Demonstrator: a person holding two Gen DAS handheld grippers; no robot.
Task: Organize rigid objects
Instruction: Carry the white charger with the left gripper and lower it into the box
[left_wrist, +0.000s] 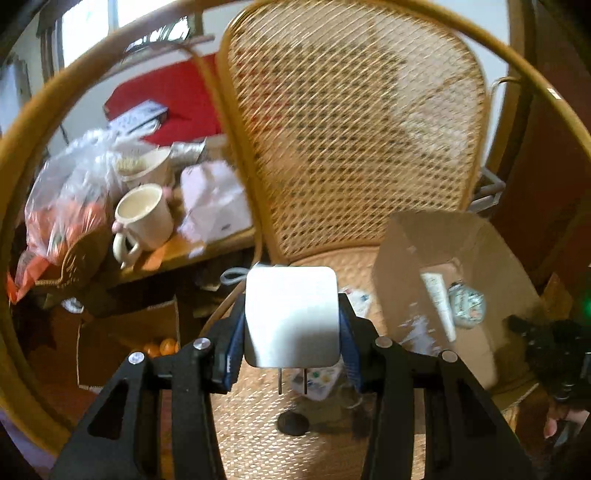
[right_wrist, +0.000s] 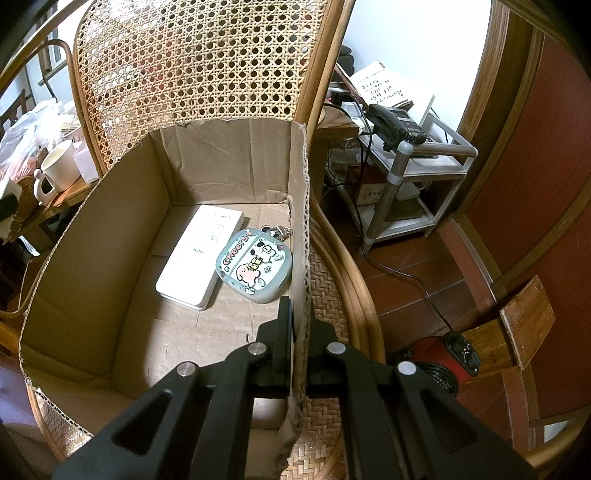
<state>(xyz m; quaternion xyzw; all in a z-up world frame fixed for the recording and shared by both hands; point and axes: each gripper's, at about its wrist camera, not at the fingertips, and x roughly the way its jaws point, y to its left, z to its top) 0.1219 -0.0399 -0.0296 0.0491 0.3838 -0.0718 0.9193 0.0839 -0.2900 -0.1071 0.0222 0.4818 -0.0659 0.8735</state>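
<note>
My left gripper is shut on a white plug-in charger, its two prongs pointing down, held above the woven seat of a rattan chair. Below it on the seat lie a small patterned case and a dark round pebble-like object. To the right stands an open cardboard box. My right gripper is shut on the right wall of the cardboard box. Inside the box lie a white remote and a pale green cartoon-printed case.
A side table at the left carries a cream mug, a plastic bag and papers. Oranges sit in a low box on the floor. A shelf with a black telephone and a cable stand right of the chair.
</note>
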